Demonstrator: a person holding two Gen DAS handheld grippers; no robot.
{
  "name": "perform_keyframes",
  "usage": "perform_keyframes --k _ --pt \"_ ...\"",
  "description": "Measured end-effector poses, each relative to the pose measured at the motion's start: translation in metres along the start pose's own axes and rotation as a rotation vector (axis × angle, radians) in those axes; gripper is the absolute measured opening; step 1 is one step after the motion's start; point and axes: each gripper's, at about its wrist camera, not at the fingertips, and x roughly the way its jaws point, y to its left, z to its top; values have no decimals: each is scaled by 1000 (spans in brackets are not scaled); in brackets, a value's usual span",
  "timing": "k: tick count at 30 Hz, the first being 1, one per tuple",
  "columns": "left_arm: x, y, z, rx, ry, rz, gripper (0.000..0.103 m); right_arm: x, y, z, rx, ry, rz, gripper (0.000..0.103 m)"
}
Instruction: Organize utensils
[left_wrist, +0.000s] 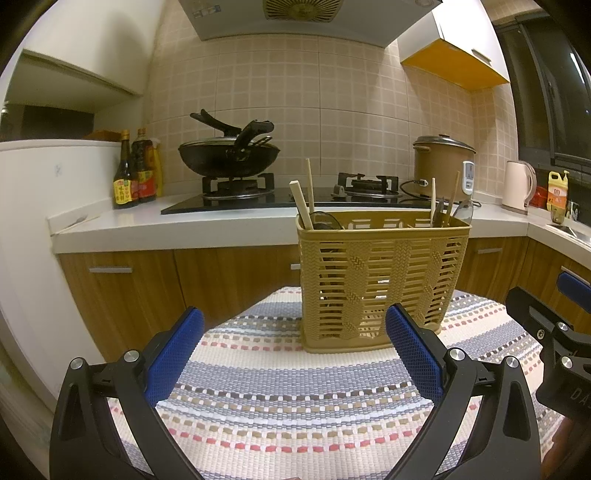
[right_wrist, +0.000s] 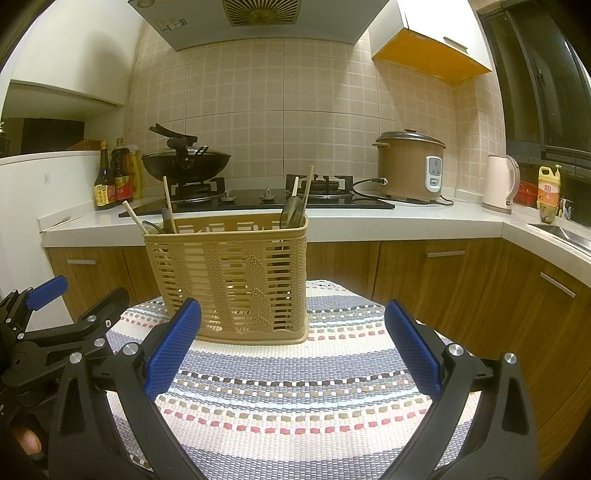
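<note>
A tan slatted utensil basket stands upright on a striped woven mat. Chopsticks and dark spoons stick up from its left and right ends. My left gripper is open and empty, its blue pads wide apart just short of the basket's near side. My right gripper is open too, with nothing between its fingers, in front of the basket's right half. The right gripper shows at the left wrist view's right edge; the left gripper shows at the right wrist view's left edge.
Behind the mat runs a white counter with a gas hob, a black wok, sauce bottles, a brown rice cooker, a pink kettle and a yellow bottle. Wooden cabinet doors stand below.
</note>
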Motion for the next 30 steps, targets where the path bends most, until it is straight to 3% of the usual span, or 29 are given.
perform_keyframes --k 30 --pt "-1 4 1 4 -3 17 95 0 0 0 -2 1 -1 95"
